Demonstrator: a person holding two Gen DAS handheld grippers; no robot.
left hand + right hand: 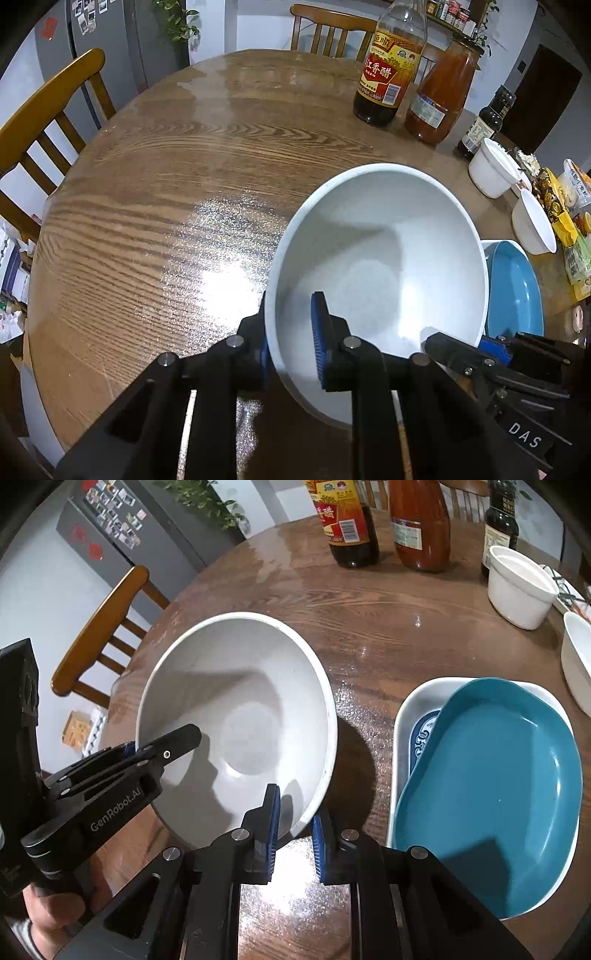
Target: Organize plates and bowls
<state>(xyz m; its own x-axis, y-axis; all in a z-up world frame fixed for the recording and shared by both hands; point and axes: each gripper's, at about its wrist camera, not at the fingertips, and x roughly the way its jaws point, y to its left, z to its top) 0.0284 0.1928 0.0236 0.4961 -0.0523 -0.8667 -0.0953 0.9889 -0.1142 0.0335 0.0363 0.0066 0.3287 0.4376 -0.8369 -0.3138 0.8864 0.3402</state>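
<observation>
Wooden table point(184, 166), grey fridge point(110, 44) behind

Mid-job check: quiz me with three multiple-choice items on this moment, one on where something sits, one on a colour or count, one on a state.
1. Where does the teal dish lie?
A. Inside the big white bowl
B. On the white rectangular tray
C. On a chair seat

2. How many bottles stand at the far side of the table?
A. One
B. Five
C. Three

3. How is the big white bowl held?
A. Both grippers clamp its rim
B. It sits free, untouched
C. Only the left gripper holds it

Answers:
1. B, the teal dish rests tilted in the tray, over a blue patterned plate.
2. C, a vinegar bottle, an orange sauce bottle and a small dark bottle.
3. A, the left gripper and right gripper each pinch the rim.
</observation>
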